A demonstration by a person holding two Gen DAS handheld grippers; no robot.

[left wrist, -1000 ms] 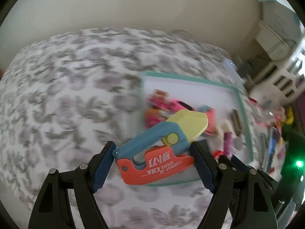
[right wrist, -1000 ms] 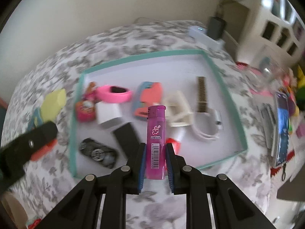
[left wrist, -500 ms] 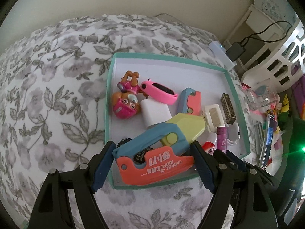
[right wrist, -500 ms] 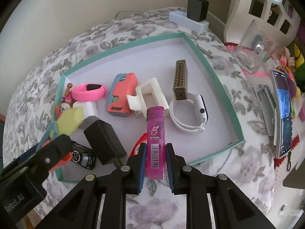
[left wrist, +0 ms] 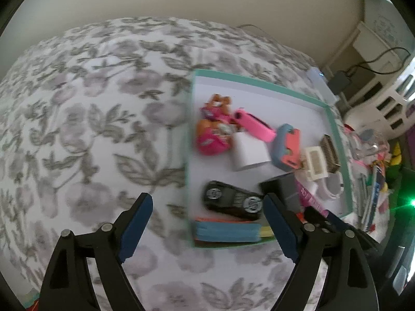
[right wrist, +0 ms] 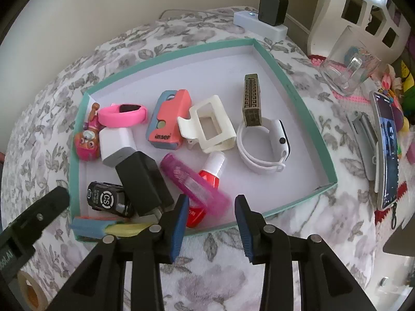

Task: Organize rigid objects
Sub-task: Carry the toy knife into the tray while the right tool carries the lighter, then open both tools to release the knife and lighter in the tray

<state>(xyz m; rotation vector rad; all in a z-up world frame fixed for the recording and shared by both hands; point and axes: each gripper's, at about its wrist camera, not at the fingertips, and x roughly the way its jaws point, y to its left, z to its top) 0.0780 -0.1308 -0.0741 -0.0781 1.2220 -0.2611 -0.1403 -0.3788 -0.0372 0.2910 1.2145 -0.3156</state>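
The pink lighter [right wrist: 193, 184] lies tilted among the clutter in my teal-rimmed tray [right wrist: 293, 88], free of my right gripper [right wrist: 211, 223], whose jaws are opening. My left gripper [left wrist: 207, 228], empty and widening, hangs over the toy carrot knife [left wrist: 228, 232] in the near corner.

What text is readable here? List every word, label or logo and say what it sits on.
"inser" or similar, partly unclear: coral and blue case
"CS" in a circle: black cylinder
Small print beside that logo: too small to read
Print on the pink lighter: blurred
White letters on the left gripper body: cut off, unreadable
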